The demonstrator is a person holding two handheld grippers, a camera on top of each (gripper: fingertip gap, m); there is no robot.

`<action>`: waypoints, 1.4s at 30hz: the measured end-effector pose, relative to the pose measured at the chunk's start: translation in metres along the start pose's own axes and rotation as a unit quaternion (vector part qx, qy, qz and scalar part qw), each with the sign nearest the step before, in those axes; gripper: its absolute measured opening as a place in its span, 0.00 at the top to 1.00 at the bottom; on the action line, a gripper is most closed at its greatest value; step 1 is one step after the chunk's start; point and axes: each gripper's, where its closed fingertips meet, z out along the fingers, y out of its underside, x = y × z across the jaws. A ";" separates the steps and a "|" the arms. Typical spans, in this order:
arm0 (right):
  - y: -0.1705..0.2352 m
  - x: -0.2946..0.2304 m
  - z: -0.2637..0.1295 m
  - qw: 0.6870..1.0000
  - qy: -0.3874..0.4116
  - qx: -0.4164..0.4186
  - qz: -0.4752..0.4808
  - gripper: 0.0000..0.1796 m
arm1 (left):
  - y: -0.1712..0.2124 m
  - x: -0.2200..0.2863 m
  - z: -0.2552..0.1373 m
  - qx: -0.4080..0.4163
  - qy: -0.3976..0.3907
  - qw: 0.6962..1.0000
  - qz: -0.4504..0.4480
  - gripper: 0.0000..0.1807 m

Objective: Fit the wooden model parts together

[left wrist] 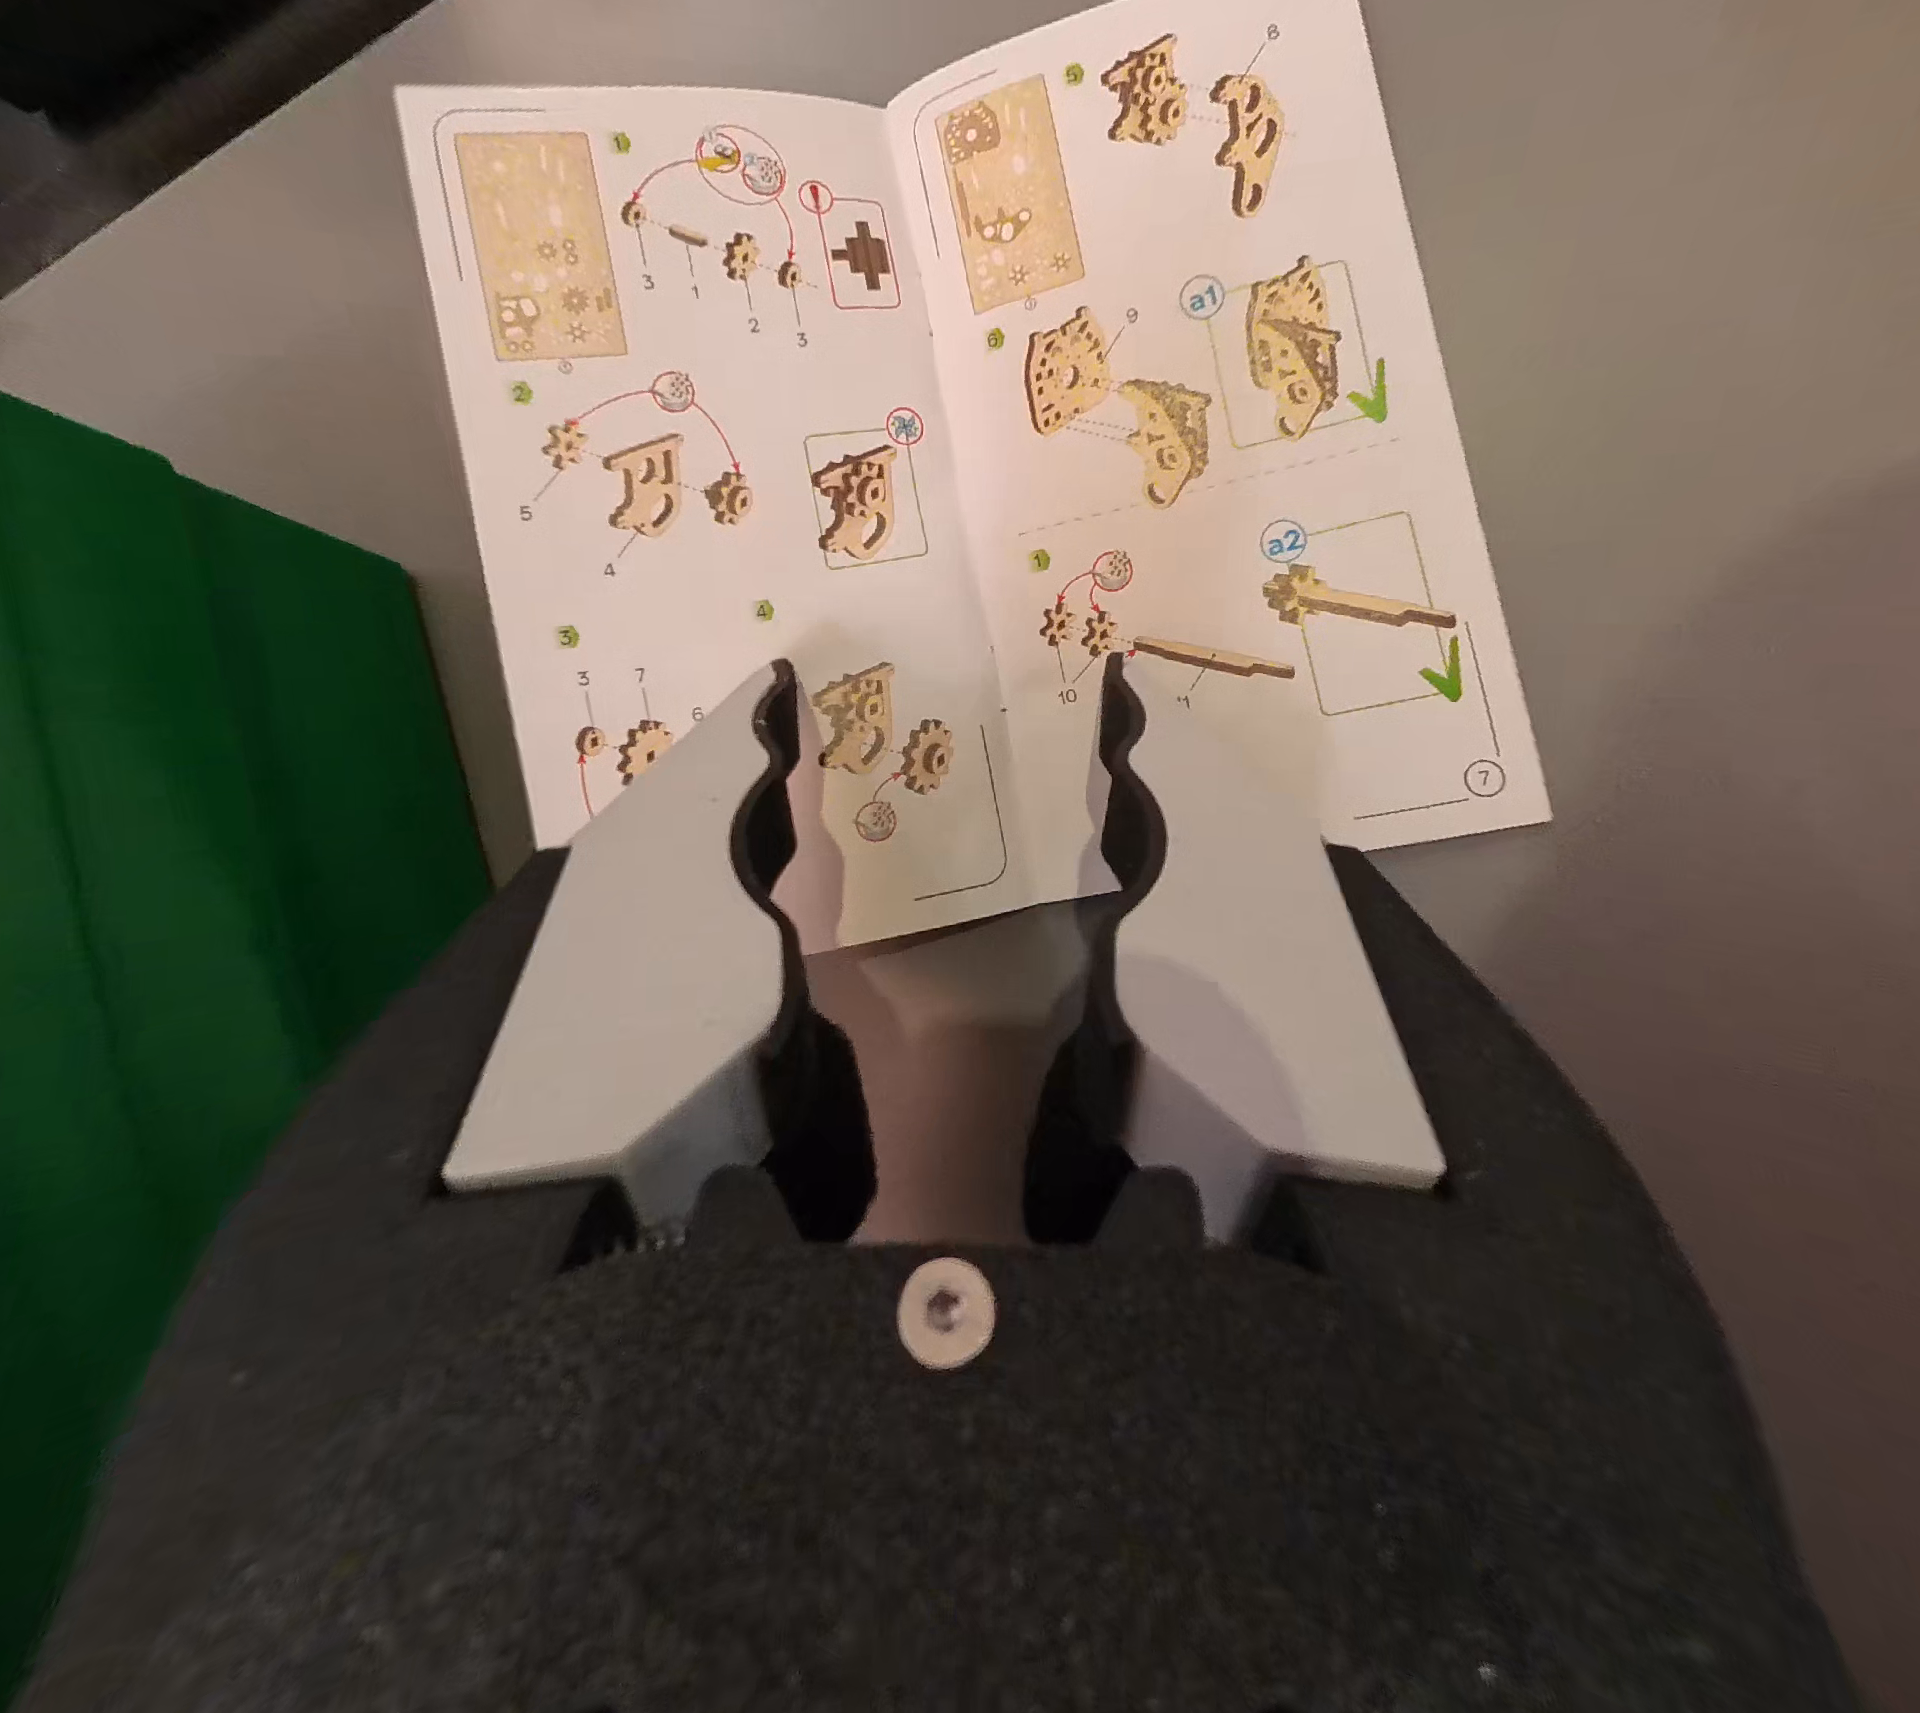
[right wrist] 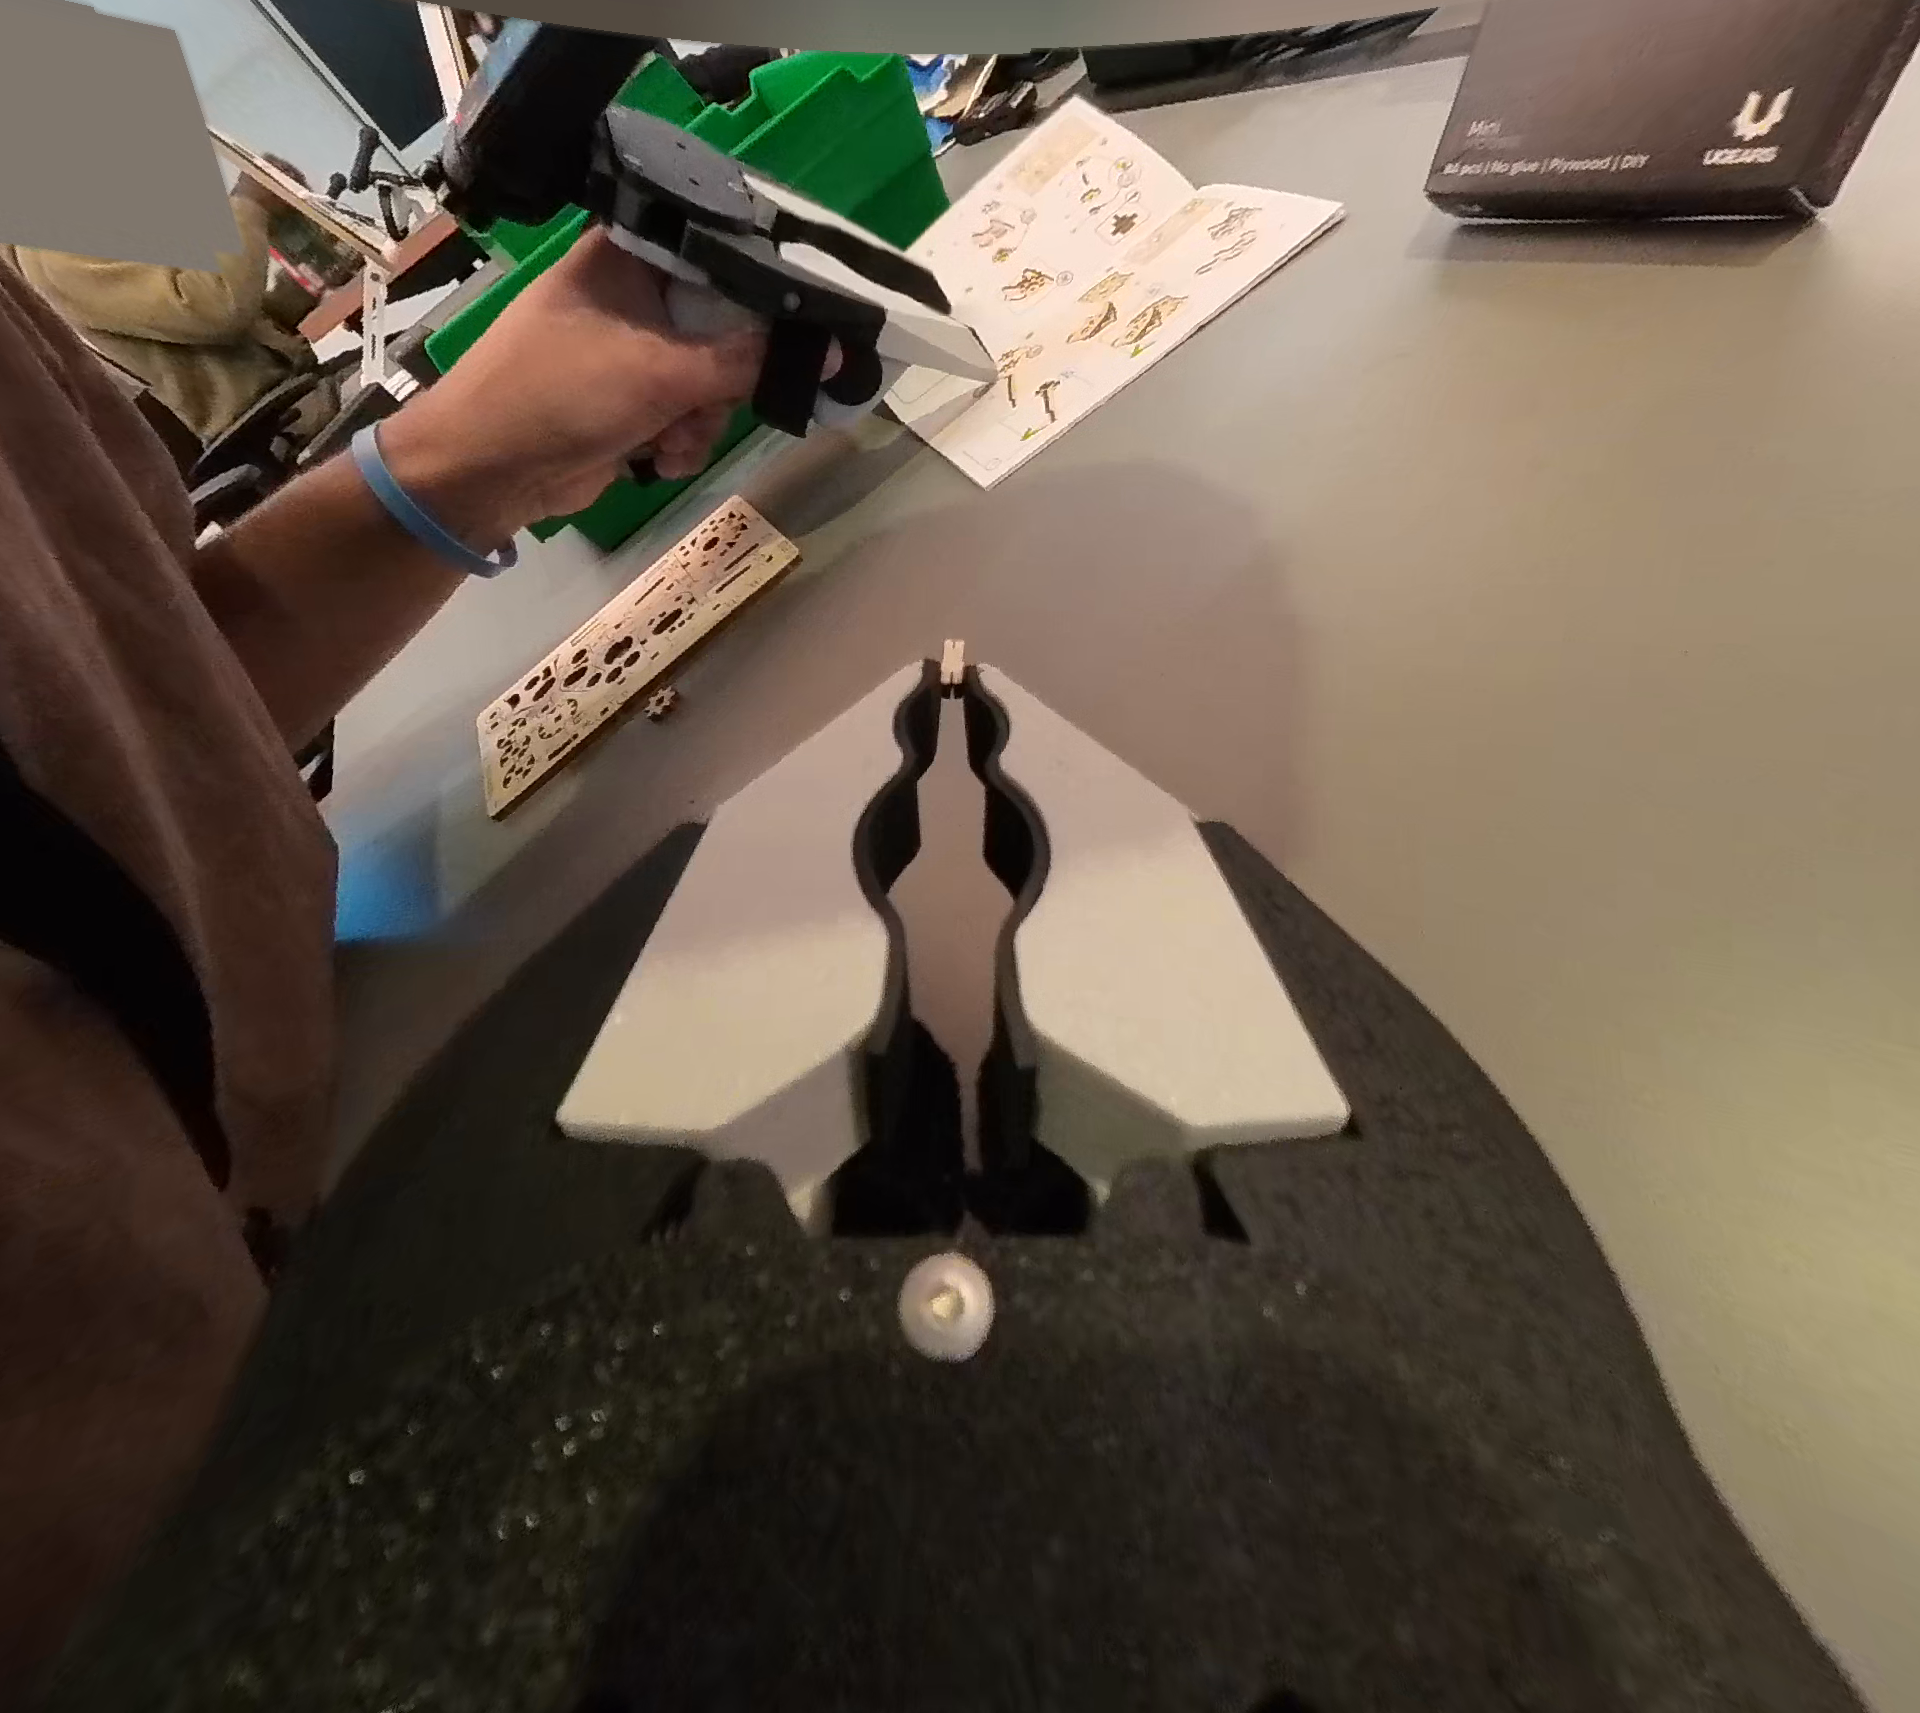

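In the left wrist view, the left tongs [left wrist: 945,676] stand spread apart and grip nothing. They hang above an open instruction booklet [left wrist: 935,416] lying flat on the grey desk [left wrist: 1662,313], with the tips over the lower part of its pages. A green plastic bin [left wrist: 187,780] sits at the left edge, close beside the booklet. Dark, blurred shapes lie beyond the far edge of the desk.

In the right wrist view, the right tongs [right wrist: 951,674] are pinched nearly together on a small pale wooden piece [right wrist: 952,657], which sticks out just past the tips, raised off the desk. To the left, a flat wooden parts sheet [right wrist: 634,655] with many cut-outs lies on the desk, and a tiny wooden gear [right wrist: 661,707] rests just beside its near edge. Farther off, a hand [right wrist: 582,406] with a blue wristband holds the left tongs over the booklet's near corner, in front of the green bin. A dark box [right wrist: 1662,94] stands at the far right. A brown sleeve [right wrist: 135,728] fills the left side.
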 end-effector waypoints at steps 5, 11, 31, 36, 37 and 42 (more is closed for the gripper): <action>0.002 -0.001 0.003 1.000 -0.003 -0.005 0.002 0.98 | 0.003 0.002 0.001 0.004 0.035 0.999 -0.038 0.70; 0.003 -0.002 0.004 1.000 -0.002 -0.006 -0.001 0.98 | 0.005 0.004 0.002 0.002 0.065 0.996 -0.067 0.70; -0.011 -0.029 -0.002 1.000 -0.001 0.010 -0.012 0.98 | -0.010 0.015 -0.039 0.039 0.051 0.998 0.005 0.64; -0.017 -0.048 -0.003 0.999 -0.014 0.032 0.026 0.98 | -0.025 0.092 -0.097 0.126 0.269 0.954 0.031 0.71; -0.017 -0.054 -0.003 0.999 -0.023 0.034 0.034 0.98 | -0.025 0.114 -0.115 0.154 0.341 0.927 0.029 0.73; -0.019 -0.081 -0.012 0.994 -0.074 0.055 0.059 0.98 | 0.004 0.178 -0.184 0.211 0.583 0.785 0.014 0.82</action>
